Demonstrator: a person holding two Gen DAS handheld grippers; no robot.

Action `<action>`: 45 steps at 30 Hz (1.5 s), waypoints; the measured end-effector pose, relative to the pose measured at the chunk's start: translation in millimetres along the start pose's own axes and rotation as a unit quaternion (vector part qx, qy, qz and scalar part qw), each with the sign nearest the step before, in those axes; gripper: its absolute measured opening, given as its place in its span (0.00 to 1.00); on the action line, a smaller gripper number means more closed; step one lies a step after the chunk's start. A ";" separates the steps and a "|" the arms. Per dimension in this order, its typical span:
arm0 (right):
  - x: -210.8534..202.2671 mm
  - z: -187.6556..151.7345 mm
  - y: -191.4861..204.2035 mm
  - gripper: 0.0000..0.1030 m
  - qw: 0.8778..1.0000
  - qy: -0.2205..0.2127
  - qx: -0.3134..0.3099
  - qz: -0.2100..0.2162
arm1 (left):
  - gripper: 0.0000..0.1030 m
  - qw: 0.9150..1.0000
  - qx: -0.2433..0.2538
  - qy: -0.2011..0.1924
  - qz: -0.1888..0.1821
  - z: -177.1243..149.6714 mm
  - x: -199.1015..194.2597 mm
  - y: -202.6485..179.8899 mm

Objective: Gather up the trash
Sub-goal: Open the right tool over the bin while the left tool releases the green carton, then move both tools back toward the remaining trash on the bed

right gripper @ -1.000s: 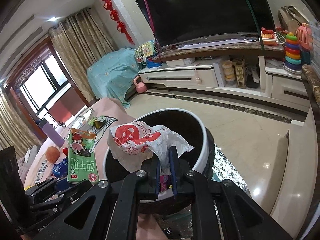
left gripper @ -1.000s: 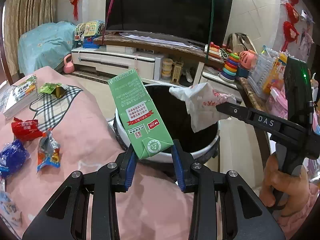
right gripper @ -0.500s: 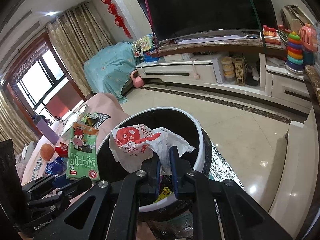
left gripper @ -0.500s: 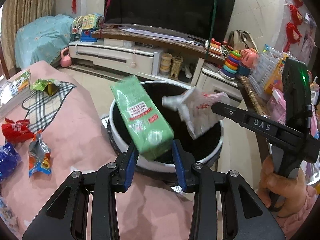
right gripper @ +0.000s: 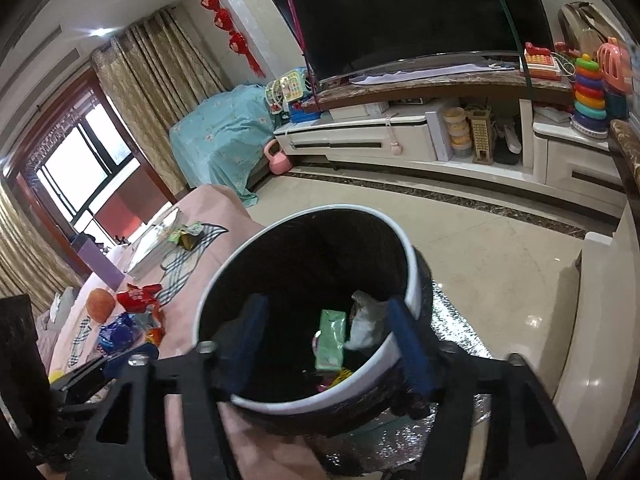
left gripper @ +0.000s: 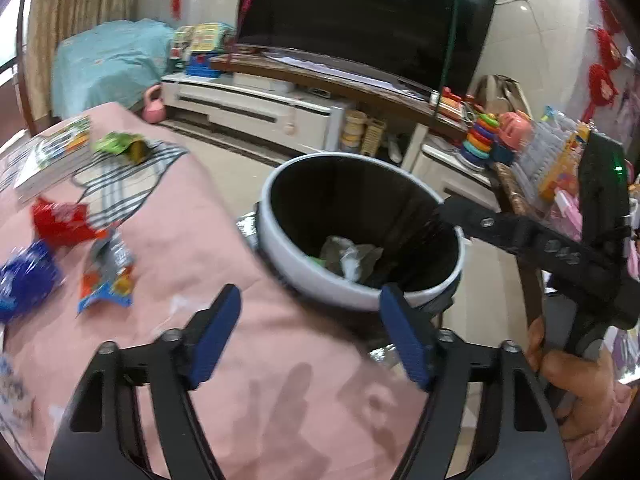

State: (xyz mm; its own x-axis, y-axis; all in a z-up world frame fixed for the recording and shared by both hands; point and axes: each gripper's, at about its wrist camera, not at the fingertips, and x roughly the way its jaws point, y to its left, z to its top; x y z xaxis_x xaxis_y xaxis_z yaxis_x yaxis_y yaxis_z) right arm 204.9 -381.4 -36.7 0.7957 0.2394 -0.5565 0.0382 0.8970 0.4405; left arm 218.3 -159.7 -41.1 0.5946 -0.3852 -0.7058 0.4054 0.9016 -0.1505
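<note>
Lying inside the black bin (right gripper: pixel 410 280), toward its near side, a green carton (right gripper: pixel 331 338) with a crumpled white bag (right gripper: pixel 366 322) just to its right and bits of pink and yellow litter underneath; seen from the left wrist only as a pale crumpled lump (left gripper: pixel 350 258) with a sliver of green beside it. Standing on the floor against the right edge of the pink-covered table (left gripper: pixel 200 264), with silvery foil under its base. Hovering above the near rim, the right gripper (right gripper: pixel 326 340), jaws opening and already wide, blue pads clear of everything and nothing between them. Hanging over the near edge of the table just left of the bin, the left gripper (left gripper: pixel 310 334), jaws likewise opening, spread wide and empty, blurred. Reaching in from the right across the bin's rim in the left wrist view, the black body of the right gripper, gripped at its handle by a hand (left gripper: pixel 568 384). Scattered farther left on the table: a red wrapper (left gripper: pixel 60 222), a blue wrapper (left gripper: pixel 24 280), a grey and orange snack packet (left gripper: pixel 108 278), a green packet (left gripper: pixel 120 146) on a checked cloth (left gripper: pixel 120 188), and a stack of books (left gripper: pixel 52 158) at the far left. Filling the far side of the room: a large dark television (right gripper: pixel 412 12) on a white low cabinet (right gripper: pixel 360 140), a pink kettlebell (right gripper: pixel 278 160), and a ring-stacking toy (right gripper: pixel 588 92) at the far right
</note>
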 end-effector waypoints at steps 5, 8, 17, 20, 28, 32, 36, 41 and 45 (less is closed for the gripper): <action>-9.2 -10.6 13.2 0.96 1.000 -0.015 0.007 0.021 | 0.77 1.000 -0.026 0.002 0.014 -18.3 -11.9 22.3; -12.8 -18.6 25.7 0.97 1.000 -0.016 -0.001 0.027 | 0.77 0.999 -0.036 -0.003 0.026 -29.3 -23.6 33.6; -18.5 -49.7 60.6 0.98 0.998 -0.003 -0.013 0.059 | 0.79 0.996 -0.069 -0.015 0.060 -67.4 -59.4 72.9; -16.5 -62.0 75.3 0.98 0.998 0.004 -0.024 0.059 | 0.79 0.993 -0.089 -0.020 0.073 -78.1 -70.9 88.9; -9.1 -86.4 114.7 0.98 0.996 0.019 -0.054 0.067 | 0.79 0.985 -0.126 -0.039 0.107 -107.2 -103.8 128.1; -5.1 -100.5 139.3 0.98 0.993 0.030 -0.081 0.078 | 0.79 0.981 -0.146 -0.042 0.120 -120.8 -115.7 148.4; -1.5 -113.3 160.6 0.98 0.989 0.039 -0.106 0.093 | 0.79 0.976 -0.165 -0.047 0.135 -130.6 -125.4 165.1; 3.2 -127.5 182.6 0.98 0.985 0.047 -0.124 0.110 | 0.79 0.970 -0.177 -0.055 0.156 -142.9 -139.4 185.2; 5.5 -133.1 193.4 0.98 0.984 0.048 -0.127 0.117 | 0.79 0.964 -0.193 -0.055 0.175 -154.5 -151.4 207.5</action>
State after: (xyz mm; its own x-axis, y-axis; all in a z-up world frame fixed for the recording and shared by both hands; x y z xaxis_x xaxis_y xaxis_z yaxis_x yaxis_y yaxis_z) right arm 136.2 -157.2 -48.4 0.7040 0.4728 -0.5300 -0.3013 0.8746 0.3799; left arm 105.1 116.1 -72.5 0.7261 -0.0436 -0.6862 -0.1093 0.9780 -0.1778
